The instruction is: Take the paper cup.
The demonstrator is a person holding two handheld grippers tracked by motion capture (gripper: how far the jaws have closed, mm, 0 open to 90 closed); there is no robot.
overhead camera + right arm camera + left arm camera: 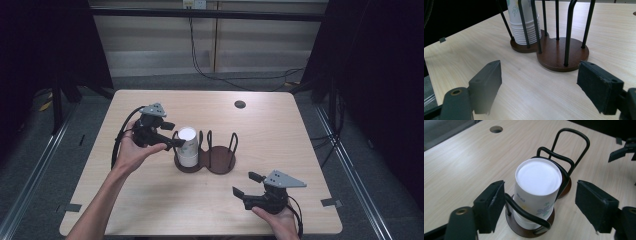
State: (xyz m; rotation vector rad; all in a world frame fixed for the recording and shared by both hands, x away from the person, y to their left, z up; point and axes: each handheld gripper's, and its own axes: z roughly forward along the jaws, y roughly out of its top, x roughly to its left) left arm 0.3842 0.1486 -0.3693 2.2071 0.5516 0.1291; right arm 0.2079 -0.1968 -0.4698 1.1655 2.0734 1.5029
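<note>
Paper cups (188, 147), stacked upside down in the wire holder (205, 159) mid-table: light, thin-walled, easily crushed, so grip gently on the sidewall near the top. Left gripper (172, 134) jaws apart, straddling the stack without touching. Right gripper (245, 183) jaws apart, empty, near the table's front edge.

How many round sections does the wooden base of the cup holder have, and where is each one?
2. The left section holds the stack of upside-down paper cups, beside the left gripper. The right section holds no cups and faces the right gripper.
</note>
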